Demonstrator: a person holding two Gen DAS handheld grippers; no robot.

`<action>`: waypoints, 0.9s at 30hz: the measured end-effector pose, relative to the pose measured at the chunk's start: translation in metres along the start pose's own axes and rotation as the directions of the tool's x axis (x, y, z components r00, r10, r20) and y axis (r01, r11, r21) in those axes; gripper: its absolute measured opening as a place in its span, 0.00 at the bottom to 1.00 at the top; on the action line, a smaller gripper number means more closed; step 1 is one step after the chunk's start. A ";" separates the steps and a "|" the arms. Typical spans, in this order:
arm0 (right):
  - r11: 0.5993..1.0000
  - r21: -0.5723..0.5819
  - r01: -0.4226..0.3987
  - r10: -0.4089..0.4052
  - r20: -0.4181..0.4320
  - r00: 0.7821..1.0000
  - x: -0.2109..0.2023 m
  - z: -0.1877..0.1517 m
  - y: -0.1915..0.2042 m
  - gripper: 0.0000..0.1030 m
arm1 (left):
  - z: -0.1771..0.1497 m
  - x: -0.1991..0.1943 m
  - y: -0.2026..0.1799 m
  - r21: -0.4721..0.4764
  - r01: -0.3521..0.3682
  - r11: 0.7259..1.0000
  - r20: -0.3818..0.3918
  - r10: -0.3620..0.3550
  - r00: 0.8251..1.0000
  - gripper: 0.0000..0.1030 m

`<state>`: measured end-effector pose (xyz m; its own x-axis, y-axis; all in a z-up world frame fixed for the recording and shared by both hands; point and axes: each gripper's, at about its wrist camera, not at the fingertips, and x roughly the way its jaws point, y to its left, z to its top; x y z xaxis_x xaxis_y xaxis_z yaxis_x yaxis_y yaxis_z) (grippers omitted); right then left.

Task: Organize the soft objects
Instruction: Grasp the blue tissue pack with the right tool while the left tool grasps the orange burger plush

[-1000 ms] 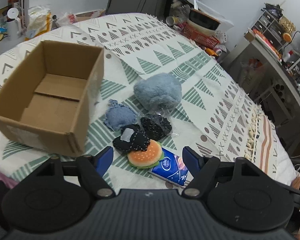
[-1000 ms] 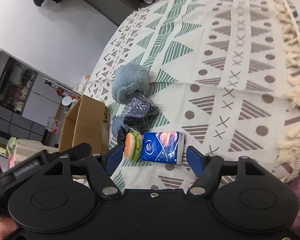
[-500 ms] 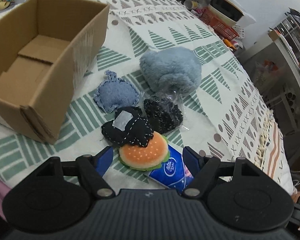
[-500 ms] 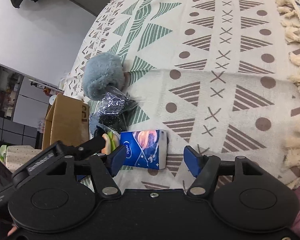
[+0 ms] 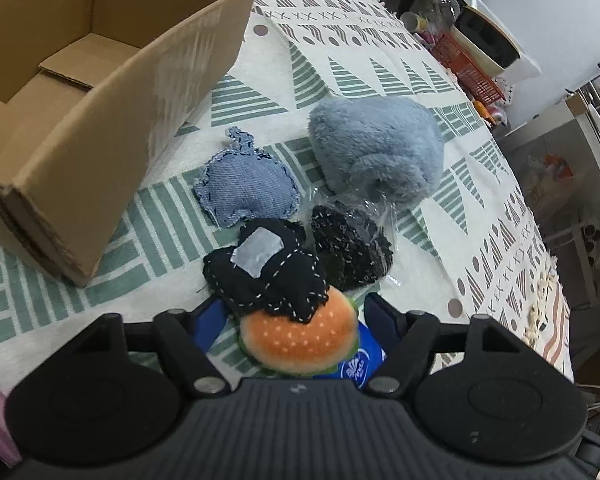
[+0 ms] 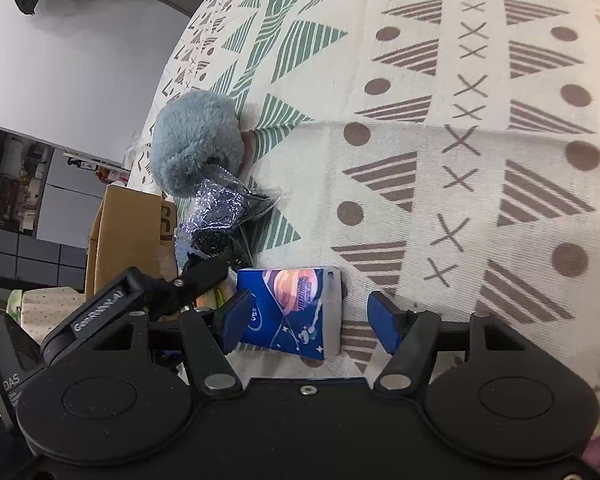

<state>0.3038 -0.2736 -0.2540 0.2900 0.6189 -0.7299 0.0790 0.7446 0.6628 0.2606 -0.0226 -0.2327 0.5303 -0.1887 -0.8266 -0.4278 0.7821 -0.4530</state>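
Observation:
An orange plush burger [image 5: 298,344] lies between the open jaws of my left gripper [image 5: 296,320], overlapped by a black stitched pouch [image 5: 266,268]. Behind lie a denim pouch [image 5: 244,188], a dark item in clear wrap [image 5: 350,246] and a grey-blue fluffy plush [image 5: 374,148]. A blue tissue pack [image 6: 296,312] lies between the open jaws of my right gripper [image 6: 310,318]; its corner shows under the burger [image 5: 360,364]. The fluffy plush [image 6: 196,144] and the wrapped item [image 6: 220,212] show beyond it. An open empty cardboard box [image 5: 180,64] stands at the left.
The patterned cloth [image 5: 380,76] covers the table, with a tasselled edge [image 5: 544,304] at the right. A red basket and containers [image 5: 472,68] stand beyond the far edge. The left gripper's body [image 6: 140,296] sits just left of my right gripper.
Both grippers have moved down and forward. The burger now sits between the left jaws and the tissue pack between the right jaws. Both stay open.

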 end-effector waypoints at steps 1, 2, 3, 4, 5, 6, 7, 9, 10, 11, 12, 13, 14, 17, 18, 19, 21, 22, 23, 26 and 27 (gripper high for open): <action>1.000 0.002 -0.006 0.006 -0.004 1.000 0.002 0.000 0.000 0.62 | 0.000 0.001 0.000 -0.002 -0.002 1.000 -0.002 0.002 1.000 0.60; 1.000 0.002 -0.012 0.012 -0.009 1.000 0.003 0.001 -0.001 0.62 | 0.001 0.002 0.001 -0.006 0.003 1.000 -0.003 -0.003 1.000 0.57; 1.000 0.000 -0.015 0.015 -0.014 1.000 0.004 0.001 -0.001 0.62 | 0.001 0.003 0.001 -0.012 0.007 1.000 -0.005 -0.007 1.000 0.56; 1.000 -0.003 -0.015 0.015 -0.016 1.000 0.006 0.001 0.000 0.62 | 0.000 0.003 0.001 -0.011 0.006 1.000 -0.005 -0.006 1.000 0.55; 1.000 -0.011 -0.010 0.010 -0.019 1.000 0.006 0.001 0.001 0.62 | 0.000 0.004 0.000 -0.004 0.006 1.000 -0.005 -0.006 1.000 0.55; 1.000 -0.025 -0.003 0.002 -0.022 1.000 0.008 0.000 0.002 0.62 | -0.001 0.004 -0.001 0.009 0.003 1.000 -0.005 -0.003 1.000 0.54; 0.999 -0.035 -0.003 0.002 -0.029 1.000 0.009 0.000 0.004 0.62 | -0.002 0.005 -0.002 0.020 0.000 1.000 -0.006 0.000 1.000 0.54; 0.998 -0.055 -0.002 -0.001 -0.038 0.999 0.012 -0.002 0.007 0.62 | -0.004 0.005 -0.004 0.030 0.007 1.000 -0.010 -0.007 1.000 0.54; 0.998 -0.063 0.005 -0.007 -0.035 0.999 0.012 -0.003 0.008 0.58 | -0.006 0.005 -0.005 0.037 0.012 0.999 -0.014 -0.011 1.000 0.54; 0.998 -0.067 0.012 -0.014 -0.030 0.999 0.011 -0.003 0.008 0.53 | -0.007 0.005 -0.006 0.045 0.012 0.999 -0.014 -0.012 1.000 0.53; 0.998 -0.063 0.021 -0.023 -0.024 0.999 0.010 -0.003 0.007 0.37 | -0.008 0.005 -0.006 0.048 0.012 0.999 -0.011 -0.011 1.000 0.53; 0.998 -0.054 0.027 -0.028 -0.021 0.999 0.009 -0.003 0.005 0.34 | -0.008 0.004 -0.006 0.046 0.012 0.999 -0.009 -0.012 1.000 0.53; 0.999 -0.033 0.014 -0.015 -0.019 1.000 0.008 -0.002 0.001 0.32 | -0.007 0.003 -0.005 0.042 0.012 0.999 -0.007 -0.012 1.000 0.51; 0.999 -0.037 0.004 -0.004 0.000 1.000 0.002 -0.005 0.002 0.27 | -0.006 0.000 -0.003 0.033 0.014 0.999 -0.009 -0.014 1.000 0.51; 0.999 -0.047 0.006 -0.005 0.008 1.000 -0.001 -0.006 0.004 0.26 | -0.006 -0.001 -0.004 0.037 0.011 0.999 -0.009 -0.011 1.000 0.51; 0.999 -0.054 0.005 -0.004 0.016 1.000 -0.003 -0.008 0.006 0.25 | -0.007 -0.003 -0.004 0.041 0.007 0.999 -0.008 -0.006 1.000 0.51; 0.998 -0.062 -0.003 0.005 0.035 0.999 -0.010 -0.011 0.009 0.23 | -0.007 -0.008 -0.004 0.047 0.004 0.999 -0.004 -0.004 1.000 0.51; 0.998 -0.065 -0.006 0.009 0.047 0.999 -0.014 -0.014 0.011 0.22 | -0.008 -0.011 -0.003 0.048 0.005 0.999 -0.002 -0.005 1.000 0.51; 0.998 -0.070 -0.007 0.011 0.060 0.998 -0.017 -0.015 0.013 0.22 | -0.008 -0.014 -0.002 0.049 0.008 0.999 -0.002 -0.008 1.000 0.51; 0.996 -0.091 0.003 0.006 0.096 0.995 -0.029 -0.021 0.019 0.21 | -0.012 -0.025 -0.003 0.084 0.007 0.996 0.004 -0.007 1.000 0.51; 0.995 -0.097 0.010 0.000 0.104 0.995 -0.032 -0.024 0.021 0.21 | -0.014 -0.029 -0.003 0.092 0.010 0.996 0.006 -0.011 1.000 0.51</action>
<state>0.2734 -0.2717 -0.2204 0.3874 0.5898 -0.7086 -0.0108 0.7714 0.6362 0.2363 -0.0273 -0.2121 0.5391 -0.1938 -0.8197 -0.3531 0.8315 -0.4289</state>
